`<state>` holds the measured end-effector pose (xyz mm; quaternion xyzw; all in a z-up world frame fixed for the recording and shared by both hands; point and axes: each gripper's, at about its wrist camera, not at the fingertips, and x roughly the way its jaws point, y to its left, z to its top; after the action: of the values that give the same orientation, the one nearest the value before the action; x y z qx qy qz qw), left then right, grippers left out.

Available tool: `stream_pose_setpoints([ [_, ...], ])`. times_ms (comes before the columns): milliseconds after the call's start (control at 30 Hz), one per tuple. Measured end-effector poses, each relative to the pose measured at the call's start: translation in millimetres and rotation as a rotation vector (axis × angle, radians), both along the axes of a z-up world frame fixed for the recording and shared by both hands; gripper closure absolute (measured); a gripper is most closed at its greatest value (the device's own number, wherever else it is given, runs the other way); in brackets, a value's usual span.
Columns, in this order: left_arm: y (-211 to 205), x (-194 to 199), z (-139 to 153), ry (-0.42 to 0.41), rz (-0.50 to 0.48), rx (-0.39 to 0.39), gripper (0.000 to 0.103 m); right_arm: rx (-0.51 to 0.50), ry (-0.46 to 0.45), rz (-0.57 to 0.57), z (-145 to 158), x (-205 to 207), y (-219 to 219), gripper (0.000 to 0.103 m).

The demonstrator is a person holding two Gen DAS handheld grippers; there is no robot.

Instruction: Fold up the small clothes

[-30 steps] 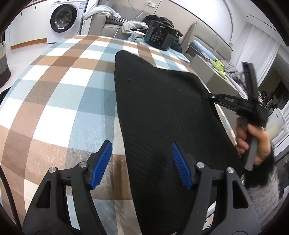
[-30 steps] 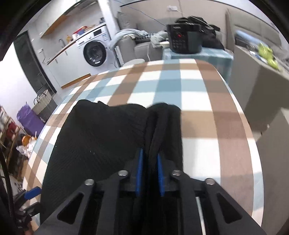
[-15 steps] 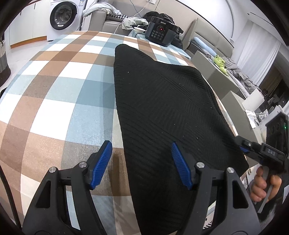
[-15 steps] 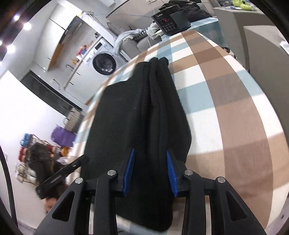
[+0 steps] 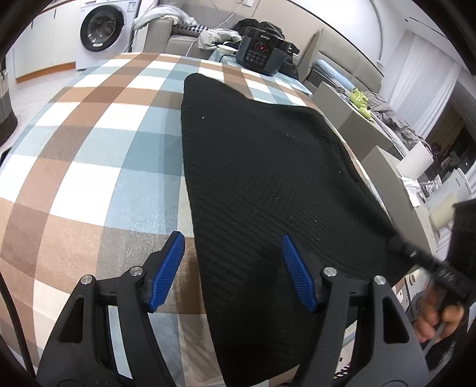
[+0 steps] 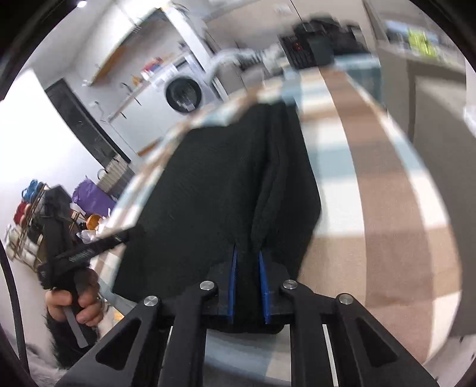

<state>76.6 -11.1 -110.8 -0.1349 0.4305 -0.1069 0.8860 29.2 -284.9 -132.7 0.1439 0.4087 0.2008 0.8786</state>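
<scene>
**Right claw pinching the near hem, left claw hanging open**

Right claw [image 6: 248,285], bottom centre of its own frame: blue pads nearly together, just closing, a bunched ridge of black knit squeezed between them. Looks like a grip on the near edge of the black garment [image 6: 214,190], though motion blur softens the upper half of that frame. Left claw [image 5: 233,271], low in its frame: jaws standing wide, nothing between the blue pads, poised over the near left edge of the same garment [image 5: 261,166]; whether the tips touch cloth cannot be told.

Outward from there: garment spread flat and long on the checked table [image 5: 89,154], running from bottom centre up to the upper middle of the left view, a thick folded ridge along its right side in the right view. Near right corner appears to overhang the table edge.

Handling, as a judgement: soft, limp ribbed knit, light, not fragile, not slippery against the pads; likely to sag and drag on the cloth beneath unless taken at two corners. Best taken by an edge or a corner, through all layers, not by the middle.

Count: one black garment, one table, two claws, one bare hand [image 6: 77,300] visible at lower left of the right view. Beyond the table: one washing machine [image 5: 101,26] upper left, one dark cooker [image 5: 261,53] at top centre.
</scene>
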Motion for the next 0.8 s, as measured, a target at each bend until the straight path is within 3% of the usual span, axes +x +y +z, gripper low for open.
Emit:
stream_pose_setpoints([
  [67,0,-1,1,-0.003,-0.003,0.001,0.038,-0.012,0.010,-0.012,5,-2,-1,0.090],
  [167,0,-1,-1,0.011,-0.006,0.000,0.038,-0.123,0.111,-0.082,-16,4,-2,0.088],
  [200,0,-2,-2,0.013,-0.008,0.002,0.038,-0.095,0.106,-0.088,-18,1,-5,0.087],
  [300,1,-5,-5,0.026,-0.011,0.005,0.038,0.004,0.101,-0.102,-17,-6,-17,0.067],
  [333,1,-6,-6,0.029,-0.012,0.003,0.038,0.024,0.101,-0.107,-18,-7,-20,0.065],
  [500,0,-11,-14,0.051,-0.007,-0.008,0.038,0.037,0.132,-0.091,-29,1,-16,0.065],
  [800,-1,-20,-16,0.055,-0.006,-0.003,0.038,-0.004,0.091,-0.089,-34,-3,0,0.071],
])
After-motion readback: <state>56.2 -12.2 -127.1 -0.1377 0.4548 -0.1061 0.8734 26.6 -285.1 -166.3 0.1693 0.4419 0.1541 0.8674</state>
